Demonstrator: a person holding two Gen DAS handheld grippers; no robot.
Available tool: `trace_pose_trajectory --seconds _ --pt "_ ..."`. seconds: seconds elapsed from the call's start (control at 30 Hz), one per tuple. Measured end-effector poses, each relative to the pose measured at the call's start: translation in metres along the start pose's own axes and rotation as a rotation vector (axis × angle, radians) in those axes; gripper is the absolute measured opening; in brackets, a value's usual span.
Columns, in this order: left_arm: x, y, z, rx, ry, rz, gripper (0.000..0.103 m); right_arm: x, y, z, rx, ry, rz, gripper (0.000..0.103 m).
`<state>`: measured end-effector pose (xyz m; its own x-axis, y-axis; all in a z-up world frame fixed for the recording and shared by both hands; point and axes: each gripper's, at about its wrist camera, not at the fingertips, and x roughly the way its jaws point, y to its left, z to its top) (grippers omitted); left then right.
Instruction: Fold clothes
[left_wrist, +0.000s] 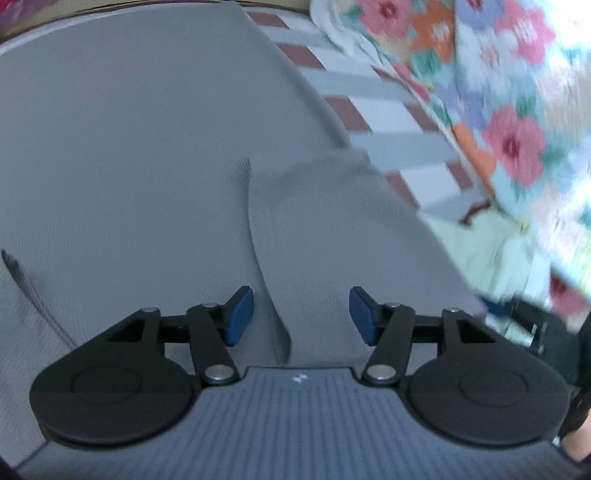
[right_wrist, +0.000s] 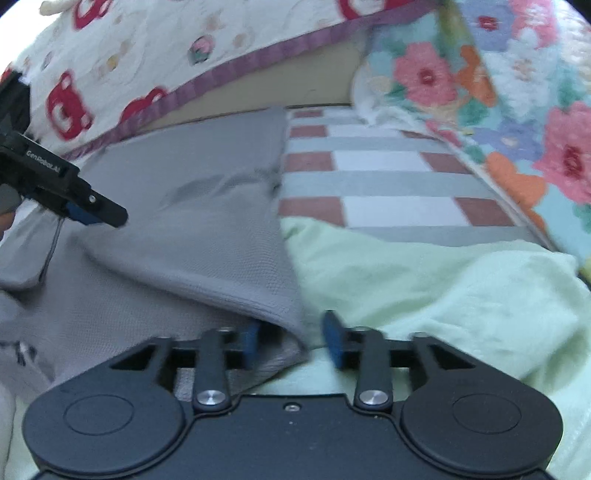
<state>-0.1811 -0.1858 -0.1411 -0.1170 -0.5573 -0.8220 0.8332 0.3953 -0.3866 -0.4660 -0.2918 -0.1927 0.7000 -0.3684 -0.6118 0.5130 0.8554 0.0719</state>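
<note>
A grey knit garment (left_wrist: 147, 166) lies spread on the bed, with a folded flap (left_wrist: 332, 229) lying over its right part. My left gripper (left_wrist: 301, 317) is open just above the grey cloth, its blue pads (left_wrist: 240, 317) wide apart and holding nothing. In the right wrist view the grey garment (right_wrist: 207, 221) has a folded corner reaching down between the fingers of my right gripper (right_wrist: 291, 343), which is open around that corner. The left gripper (right_wrist: 99, 212) shows at the left there, over the garment.
A pale green cloth (right_wrist: 424, 288) lies to the right of the grey garment. A checked red, white and grey sheet (right_wrist: 369, 173) covers the bed. A floral blanket (right_wrist: 517, 110) is heaped at the right, and a bear-print blanket (right_wrist: 129, 55) at the back.
</note>
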Motion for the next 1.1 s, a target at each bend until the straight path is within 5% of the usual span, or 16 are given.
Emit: trace_pose_trajectory --seconds 0.03,0.1,0.23,0.43,0.57,0.77,0.9,1.0,1.1 --pt "-0.003 -0.003 -0.003 0.016 -0.009 0.007 0.055 0.000 0.001 0.001 -0.003 -0.005 -0.001 0.044" --pt "-0.011 -0.007 -0.007 0.030 -0.028 0.007 0.054 -0.001 0.002 0.002 -0.008 -0.015 -0.002 0.005" --pt "-0.020 -0.008 -0.015 0.013 -0.011 -0.060 0.053 -0.002 0.000 -0.001 0.002 -0.003 -0.031 0.004" --pt "-0.023 -0.012 -0.034 0.061 0.059 -0.038 0.050 -0.002 -0.008 -0.009 0.042 0.049 -0.105 0.003" --pt "-0.066 0.009 -0.033 0.043 0.034 0.041 0.052 -0.007 -0.017 -0.005 0.019 0.098 -0.073 0.006" --pt "-0.139 0.058 -0.048 -0.009 0.005 0.223 0.054 -0.018 -0.034 0.011 -0.057 0.180 0.068 0.035" --pt "-0.179 0.115 -0.082 -0.148 0.025 0.342 0.054 -0.026 -0.045 0.018 0.075 0.156 0.183 0.043" --pt "-0.190 0.154 -0.111 -0.325 0.074 0.330 0.054 -0.018 -0.044 0.016 0.199 0.144 0.222 0.045" --pt "-0.190 0.178 -0.138 -0.493 0.071 0.224 0.054 -0.006 -0.040 0.014 0.312 0.140 0.226 0.046"
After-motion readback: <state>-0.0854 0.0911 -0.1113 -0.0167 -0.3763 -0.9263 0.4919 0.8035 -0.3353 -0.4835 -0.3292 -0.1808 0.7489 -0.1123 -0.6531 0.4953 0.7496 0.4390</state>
